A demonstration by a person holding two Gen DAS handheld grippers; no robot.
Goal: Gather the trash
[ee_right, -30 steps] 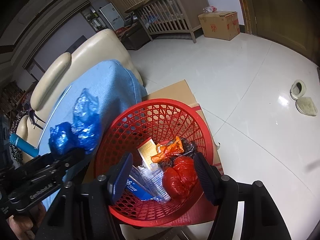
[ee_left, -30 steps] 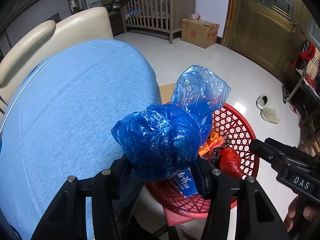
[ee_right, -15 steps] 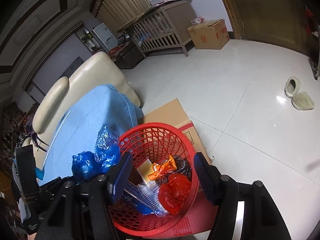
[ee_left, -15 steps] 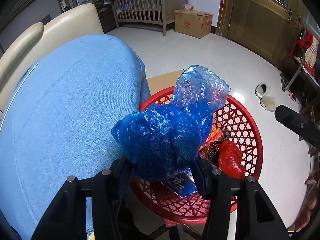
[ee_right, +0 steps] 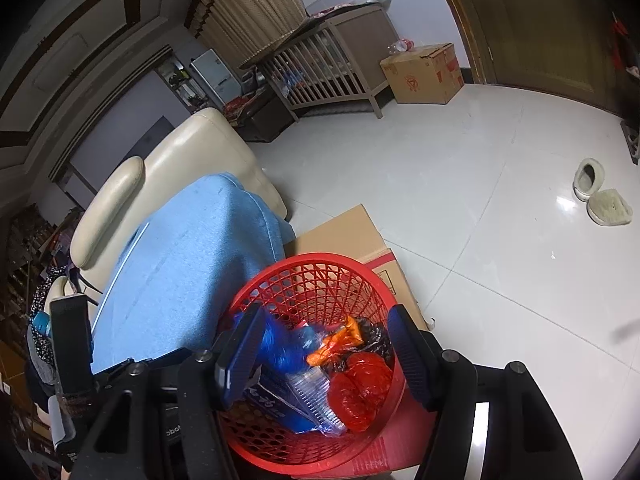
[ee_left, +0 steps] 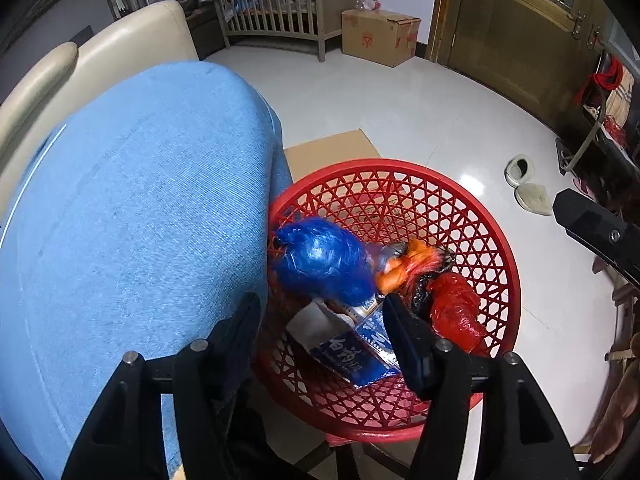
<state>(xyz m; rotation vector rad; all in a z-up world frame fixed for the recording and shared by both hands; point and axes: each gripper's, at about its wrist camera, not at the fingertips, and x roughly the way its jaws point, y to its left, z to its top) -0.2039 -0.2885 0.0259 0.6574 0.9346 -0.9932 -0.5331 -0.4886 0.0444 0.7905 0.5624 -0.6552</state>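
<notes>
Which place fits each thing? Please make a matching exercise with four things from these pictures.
Things:
1. crumpled blue plastic bag
2. red plastic mesh basket
3. brown cardboard box
4. light blue cloth

Places:
A. beside the wooden crib
B. over the cream sofa
C. inside the basket
D. on flattened cardboard on the floor

Pairs: 1-C, 2-D, 3-A, 4-B

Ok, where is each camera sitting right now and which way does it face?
Left wrist: on the left gripper, angled steeply down over the red basket; its opening jaws hold nothing, and the blue bag lies in the basket.
Right wrist: on the right gripper, tilted down from further back; its fingers frame the basket, nothing gripped; the left gripper's body shows at left.
Shared: basket, blue cover, cardboard box, crib.
</notes>
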